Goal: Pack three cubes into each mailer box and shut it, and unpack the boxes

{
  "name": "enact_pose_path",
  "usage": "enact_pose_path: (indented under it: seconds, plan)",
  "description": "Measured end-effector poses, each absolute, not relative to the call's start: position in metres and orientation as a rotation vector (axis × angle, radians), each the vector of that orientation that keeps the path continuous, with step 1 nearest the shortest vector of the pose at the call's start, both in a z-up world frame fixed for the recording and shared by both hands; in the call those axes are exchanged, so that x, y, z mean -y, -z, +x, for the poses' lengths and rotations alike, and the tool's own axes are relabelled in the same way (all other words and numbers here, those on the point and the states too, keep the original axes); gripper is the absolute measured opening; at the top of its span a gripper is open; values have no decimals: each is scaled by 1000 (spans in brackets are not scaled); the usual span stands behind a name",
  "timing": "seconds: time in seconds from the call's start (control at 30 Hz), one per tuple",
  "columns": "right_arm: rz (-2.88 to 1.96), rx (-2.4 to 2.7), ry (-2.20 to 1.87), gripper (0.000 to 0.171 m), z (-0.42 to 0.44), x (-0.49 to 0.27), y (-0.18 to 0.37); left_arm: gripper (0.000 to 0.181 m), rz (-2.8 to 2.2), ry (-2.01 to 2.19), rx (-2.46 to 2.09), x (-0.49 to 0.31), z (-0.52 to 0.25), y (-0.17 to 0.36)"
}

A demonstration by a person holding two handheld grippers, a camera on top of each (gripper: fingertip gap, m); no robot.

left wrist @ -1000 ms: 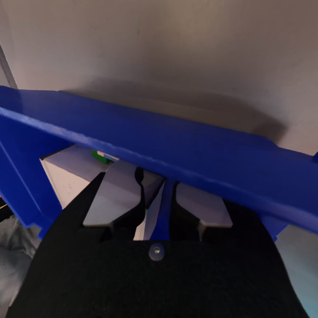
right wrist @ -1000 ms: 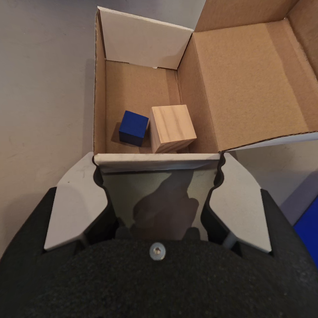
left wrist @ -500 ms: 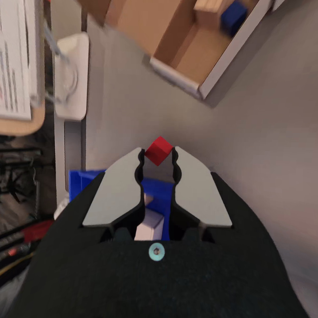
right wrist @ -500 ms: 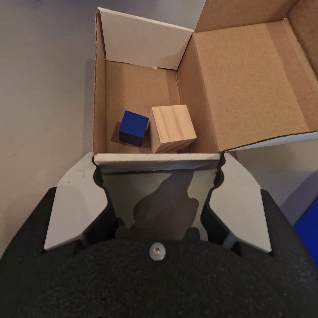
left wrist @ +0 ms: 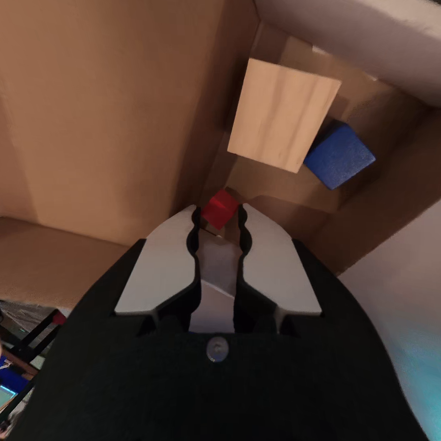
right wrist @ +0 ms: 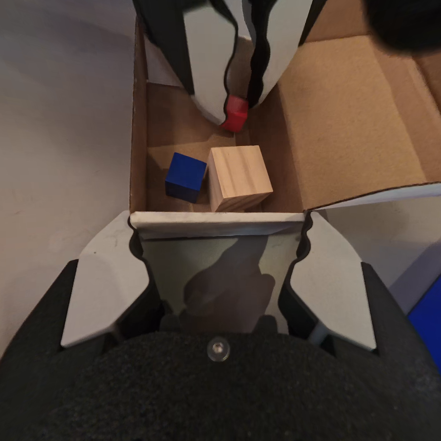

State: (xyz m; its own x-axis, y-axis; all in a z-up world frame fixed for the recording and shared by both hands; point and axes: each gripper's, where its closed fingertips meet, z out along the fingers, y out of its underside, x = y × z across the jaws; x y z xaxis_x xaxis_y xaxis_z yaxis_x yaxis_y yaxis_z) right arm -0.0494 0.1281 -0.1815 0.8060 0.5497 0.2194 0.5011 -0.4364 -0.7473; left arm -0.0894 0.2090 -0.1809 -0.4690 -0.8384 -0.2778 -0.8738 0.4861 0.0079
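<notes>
An open cardboard mailer box [right wrist: 138,148] stands on the grey table, its lid [right wrist: 346,119] folded back to the right. Inside lie a blue cube [right wrist: 185,174] and a larger plain wooden cube [right wrist: 239,176], side by side near the front wall. My left gripper [right wrist: 236,107] reaches down into the far part of the box, shut on a small red cube [right wrist: 235,117] just above the floor. The left wrist view shows the red cube [left wrist: 220,212] between its tips, with the wooden cube [left wrist: 281,114] and blue cube [left wrist: 338,157] beyond. My right gripper [right wrist: 218,223] clasps the box's front wall across its width.
A blue bin [right wrist: 424,307] edge shows at the lower right of the right wrist view. The grey table [right wrist: 59,119] lies to the left of the box. Dark stands and clutter [left wrist: 28,334] sit beyond the table edge in the left wrist view. My hands' fingertips stand some 10 cm from each other.
My left gripper has carried the red cube from over the blue bin, across the table, and down into the open box. The right gripper and box have stayed still.
</notes>
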Motion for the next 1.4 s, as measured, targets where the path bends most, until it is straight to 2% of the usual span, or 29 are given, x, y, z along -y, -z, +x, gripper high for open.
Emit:
enact_pose_path:
  seconds: [0.23, 0.33, 0.37, 0.43, 0.53, 0.63, 0.67, 0.77, 0.8, 0.87, 0.93, 1.0, 1.1, 1.13, 1.4]
  plan:
    - [-2113, 793, -31, 128, -49, -129, 183, 31, -1521, -183, -2428, -208, -88, 189]
    - [-2106, 817, -42, 128, -48, -130, 183, 31, -1709, 247, -2347, -183, -80, 176]
    - [-2097, 837, -56, 127, -49, -131, 183, 33, -1773, 453, -2292, -175, -74, 165]
    - [-2055, 923, -81, 128, -49, -131, 182, 55, -1824, 749, -2142, -172, -68, 134]
    - [-1948, 890, -208, 129, -52, -130, 162, 55, -1736, 926, -1836, -193, -69, 75]
    - [-1902, 768, -318, 128, -45, -123, 130, 40, -1758, 809, -1501, -239, -86, 40]
    - [-1914, 709, -313, 121, -37, -123, 121, 41, -1782, 795, -1444, -248, -89, 39]
    - [-1960, 430, -307, 81, -7, -134, 96, 51, -1918, 764, -1377, -260, -86, 57]
    - [-1951, 324, -334, 74, 2, -141, 87, 56, -1956, 746, -1368, -262, -81, 65]
    - [-1923, 155, -427, 56, 14, -155, 75, 53, -2048, 653, -1316, -274, -75, 81]
    - [-1933, 47, -484, 51, 19, -169, 73, 43, -2106, 571, -1274, -282, -72, 93]
    - [-1986, -24, -463, 45, 21, -181, 79, 25, -2149, 540, -1231, -284, -72, 99]
    - [-2073, -56, -381, 23, 21, -191, 89, 3, -2151, 576, -1137, -281, -76, 92]
    - [-2069, -55, -347, 15, 20, -194, 87, 4, -2137, 577, -1108, -278, -80, 89]
    - [-1903, 129, -18, 7, -7, -170, 74, 9, -1830, 589, -1010, -212, -129, 78]
